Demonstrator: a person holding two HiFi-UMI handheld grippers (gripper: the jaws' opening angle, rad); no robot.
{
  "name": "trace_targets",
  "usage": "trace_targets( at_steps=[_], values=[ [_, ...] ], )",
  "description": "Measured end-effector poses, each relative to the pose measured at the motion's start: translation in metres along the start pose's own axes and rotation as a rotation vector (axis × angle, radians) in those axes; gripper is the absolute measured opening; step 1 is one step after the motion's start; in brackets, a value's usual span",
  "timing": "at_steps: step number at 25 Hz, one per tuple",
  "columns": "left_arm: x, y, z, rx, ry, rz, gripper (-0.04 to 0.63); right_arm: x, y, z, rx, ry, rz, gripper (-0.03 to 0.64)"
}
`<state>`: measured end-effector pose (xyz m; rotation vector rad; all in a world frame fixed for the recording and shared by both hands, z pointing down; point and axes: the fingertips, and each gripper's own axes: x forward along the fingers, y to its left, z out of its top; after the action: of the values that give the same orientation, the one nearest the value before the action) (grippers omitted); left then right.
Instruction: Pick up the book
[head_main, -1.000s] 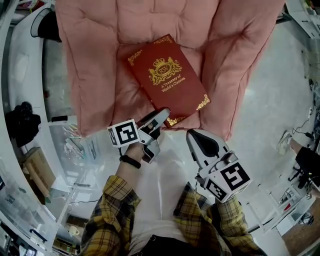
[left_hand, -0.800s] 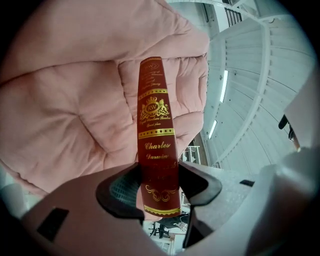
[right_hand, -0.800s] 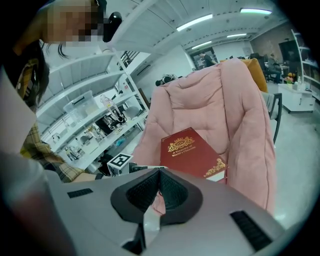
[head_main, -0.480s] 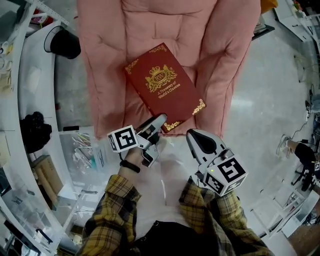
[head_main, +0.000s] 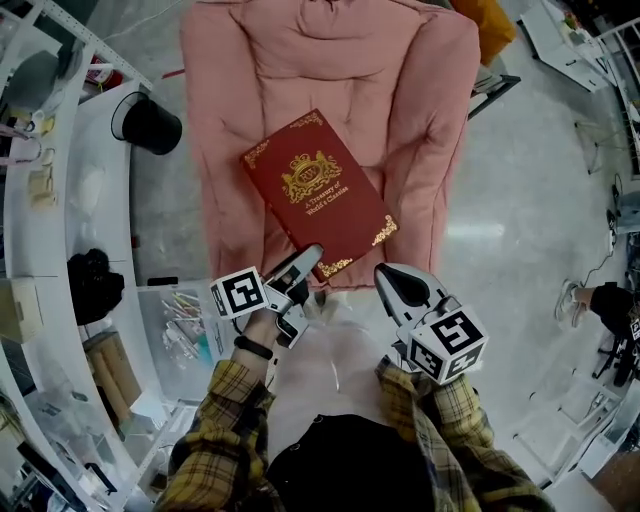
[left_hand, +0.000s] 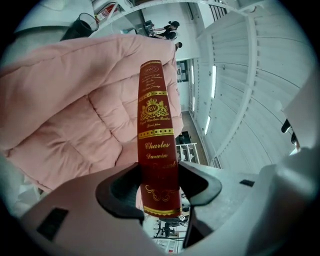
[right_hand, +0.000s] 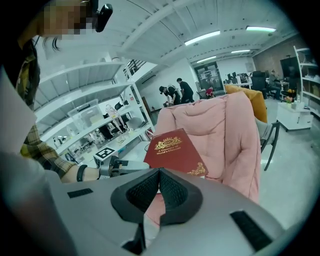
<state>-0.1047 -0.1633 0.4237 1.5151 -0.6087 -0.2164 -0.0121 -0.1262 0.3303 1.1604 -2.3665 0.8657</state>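
item: red hardcover book (head_main: 315, 195) with gilt crest and corner ornaments, front cover facing up, lying slantwise over the seat of a pink quilted armchair (head_main: 410, 90); whether it touches the seat cannot be told. holder: left claw (head_main: 308, 258), clamped on the book's near end, its two jaws pressed on either side at the spine, which carries gilt bands and lettering in the left gripper view (left_hand: 156, 125). second tool: right claw (head_main: 388, 276), jaws closed together on nothing, held just beside the book's near corner and apart from it; its own view looks past them to the cover (right_hand: 175, 150) and the armchair. person: yellow plaid sleeves, black wristband (head_main: 250, 347) on the left wrist. surroundings: white table (head_main: 60, 200) at left bearing a black round container (head_main: 150, 123).
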Motion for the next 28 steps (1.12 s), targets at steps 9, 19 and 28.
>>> trace_targets(
  at_steps=[9,19,28],
  values=[
    [-0.023,-0.082,0.004,-0.036,0.005,-0.082,0.236,-0.036,0.004,0.024,-0.045,-0.018,-0.007,0.018],
    [-0.064,-0.157,-0.002,-0.015,0.016,-0.133,0.236,-0.072,0.019,0.032,-0.042,-0.056,0.015,0.018],
    [-0.091,-0.19,-0.034,-0.033,0.061,-0.16,0.236,-0.085,0.042,0.02,-0.06,-0.046,0.058,0.018]
  ],
)
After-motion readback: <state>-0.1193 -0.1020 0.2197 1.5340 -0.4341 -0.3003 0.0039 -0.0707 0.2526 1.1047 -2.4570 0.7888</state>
